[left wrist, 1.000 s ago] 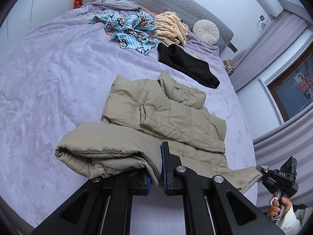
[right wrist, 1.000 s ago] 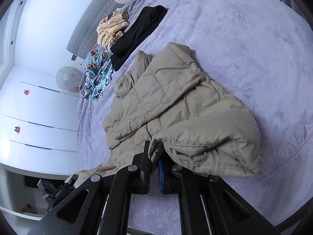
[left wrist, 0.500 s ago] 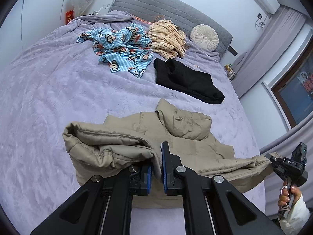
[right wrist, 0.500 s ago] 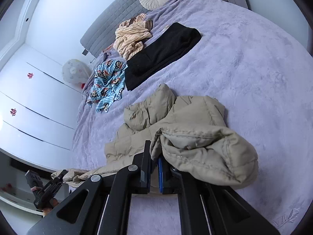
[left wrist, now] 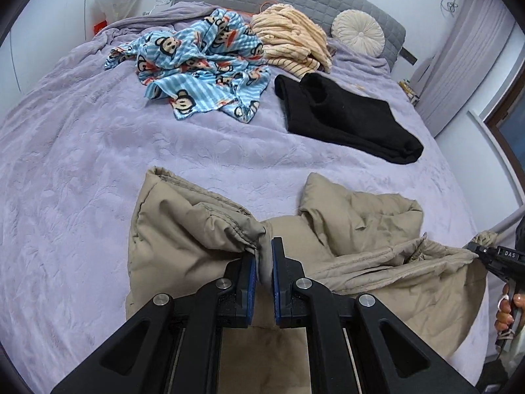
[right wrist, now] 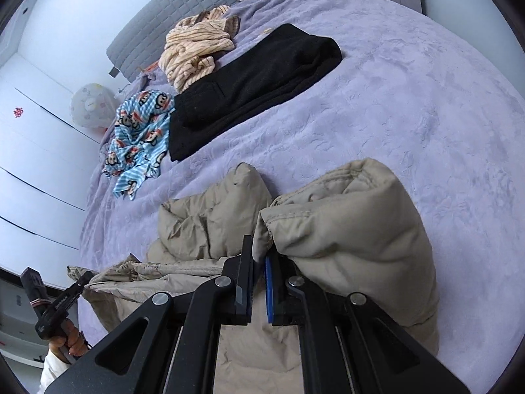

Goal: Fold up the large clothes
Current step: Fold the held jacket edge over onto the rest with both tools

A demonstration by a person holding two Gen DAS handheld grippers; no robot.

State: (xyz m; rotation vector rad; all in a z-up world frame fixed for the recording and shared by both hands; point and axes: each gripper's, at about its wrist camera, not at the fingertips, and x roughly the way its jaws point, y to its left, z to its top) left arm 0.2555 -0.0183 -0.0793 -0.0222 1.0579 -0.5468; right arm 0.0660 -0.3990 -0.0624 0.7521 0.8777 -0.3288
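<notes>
L tongs pinching jacket edge | R tongs pinching jacket's other edge, both lifted off bed | black garment well beyond

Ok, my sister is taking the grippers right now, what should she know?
Left gripper: shut on the beige puffer jacket.
Right gripper: shut on the jacket's other edge.
The jacket is bunched at the near side of the purple bed, lifted between both grippers.
Done: both edges gripped. Left: lay it flat and finish the fold.
The monkey-print cloth, striped garment and black garment wait near the headboard.
</notes>
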